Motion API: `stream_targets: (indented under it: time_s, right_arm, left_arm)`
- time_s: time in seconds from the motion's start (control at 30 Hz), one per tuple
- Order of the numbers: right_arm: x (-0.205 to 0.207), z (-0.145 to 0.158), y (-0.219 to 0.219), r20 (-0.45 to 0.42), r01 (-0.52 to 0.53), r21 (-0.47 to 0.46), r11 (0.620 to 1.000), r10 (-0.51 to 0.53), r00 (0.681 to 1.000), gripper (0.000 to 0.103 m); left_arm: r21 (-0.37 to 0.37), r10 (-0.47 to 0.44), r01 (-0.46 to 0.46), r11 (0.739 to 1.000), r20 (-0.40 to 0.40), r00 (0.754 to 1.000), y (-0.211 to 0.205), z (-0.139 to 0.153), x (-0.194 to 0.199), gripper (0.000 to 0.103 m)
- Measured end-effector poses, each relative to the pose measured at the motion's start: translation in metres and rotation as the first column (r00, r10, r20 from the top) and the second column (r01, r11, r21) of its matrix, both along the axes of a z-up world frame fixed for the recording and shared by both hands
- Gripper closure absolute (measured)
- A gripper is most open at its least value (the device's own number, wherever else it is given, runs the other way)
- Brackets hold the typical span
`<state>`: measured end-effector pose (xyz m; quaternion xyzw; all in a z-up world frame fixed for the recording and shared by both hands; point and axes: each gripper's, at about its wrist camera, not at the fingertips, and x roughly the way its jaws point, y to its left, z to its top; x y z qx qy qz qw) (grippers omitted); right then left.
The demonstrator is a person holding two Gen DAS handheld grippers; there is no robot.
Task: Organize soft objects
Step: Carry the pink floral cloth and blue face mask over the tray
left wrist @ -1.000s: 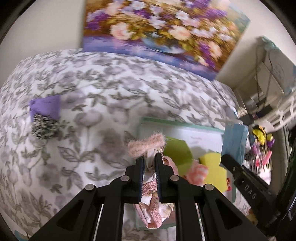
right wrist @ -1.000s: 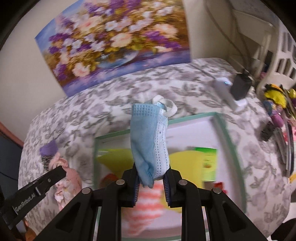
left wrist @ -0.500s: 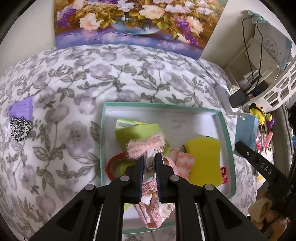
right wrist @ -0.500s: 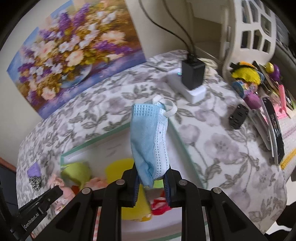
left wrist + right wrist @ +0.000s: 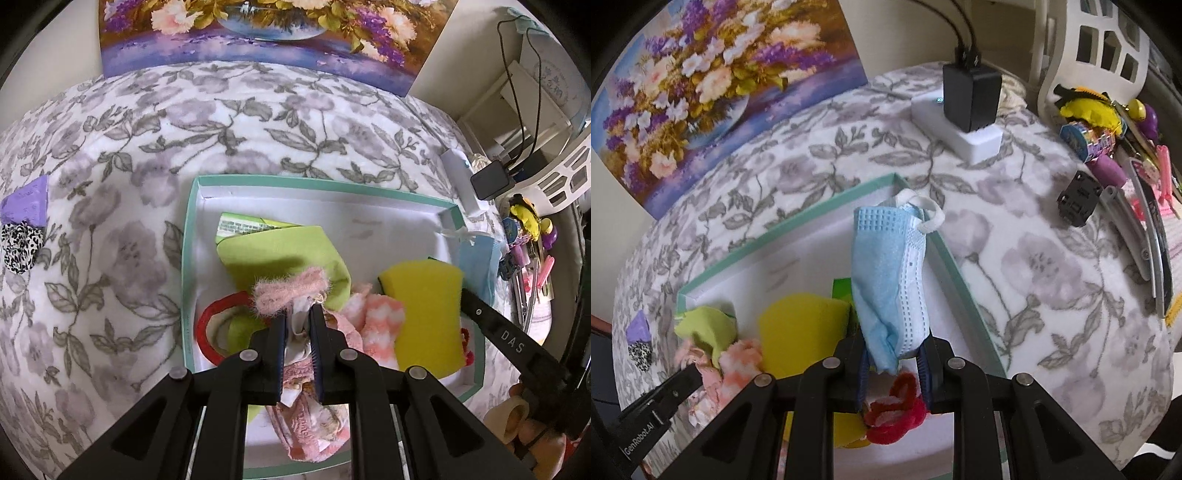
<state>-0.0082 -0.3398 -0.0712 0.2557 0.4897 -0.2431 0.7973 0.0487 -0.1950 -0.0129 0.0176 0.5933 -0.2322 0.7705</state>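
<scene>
Over teal box: left gripper, marked "GenRobot.AI", clenched on pink fuzzy cloth, folds partly hidden. Right gripper, marked "DAS", clamps blue face mask. Green packet print unreadable.

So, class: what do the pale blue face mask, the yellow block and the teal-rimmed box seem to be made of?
Pale blue face mask: probably non-woven fabric, matte, with pleats and a stitched edge. Yellow block: likely foam sponge, with a dull, finely porous face. Teal-rimmed box: apparently cardboard, with thin straight walls and a smooth white inside.
</scene>
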Motion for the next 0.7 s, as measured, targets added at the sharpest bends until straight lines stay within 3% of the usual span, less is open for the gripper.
stream_targets:
  time_s: [0.43,0.57,0.7]
  right_arm:
    - [0.003,-0.004,0.002,-0.022,-0.015,0.015,1.000,0.015,1.000,0.077]
    - [0.004,-0.004,0.001,-0.038,-0.014,0.023,1.000,0.015,0.999,0.077]
    - [0.000,0.000,-0.002,-0.051,-0.002,0.023,1.000,0.003,0.999,0.069]
  left_arm:
    - [-0.001,0.007,-0.007,1.000,-0.015,1.000,0.001,-0.005,0.004,0.087]
    - [-0.001,0.013,-0.013,1.000,-0.007,1.000,0.003,0.002,0.004,0.072]
    - [-0.006,0.017,-0.017,1.000,0.006,1.000,0.005,0.011,0.004,0.065]
